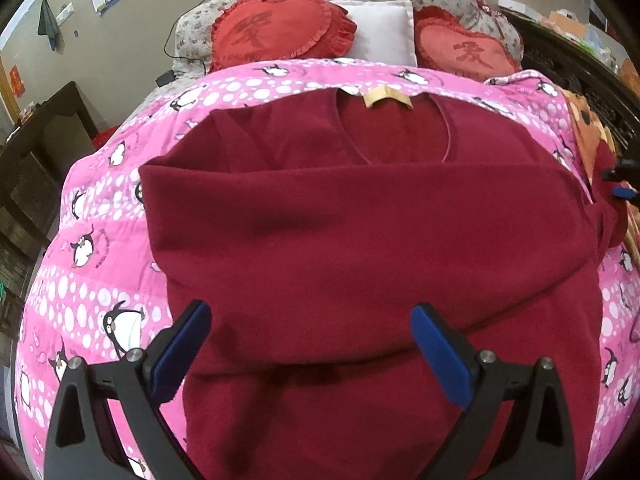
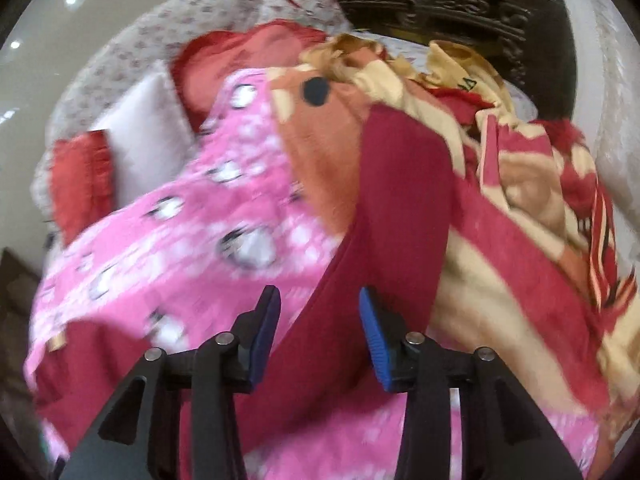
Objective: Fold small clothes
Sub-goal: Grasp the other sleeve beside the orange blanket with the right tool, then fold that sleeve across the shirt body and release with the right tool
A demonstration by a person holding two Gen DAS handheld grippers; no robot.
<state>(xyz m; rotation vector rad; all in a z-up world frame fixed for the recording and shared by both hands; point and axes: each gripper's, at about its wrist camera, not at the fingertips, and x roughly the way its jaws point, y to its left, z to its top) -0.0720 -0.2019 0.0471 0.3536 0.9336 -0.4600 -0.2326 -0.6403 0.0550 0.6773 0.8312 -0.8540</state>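
Observation:
A dark red long-sleeved top lies on the pink penguin quilt, neck and tan label at the far side. One sleeve is folded across the chest. My left gripper is open and empty above the top's lower half. My right gripper is open, its blue pads either side of the other red sleeve, which runs up over a patterned blanket; the view is blurred. The right gripper also shows at the far right of the left wrist view.
Two red heart cushions and a white pillow lie at the head of the bed. A red, cream and orange blanket is heaped on the bed's right side. A dark carved cabinet stands beyond it.

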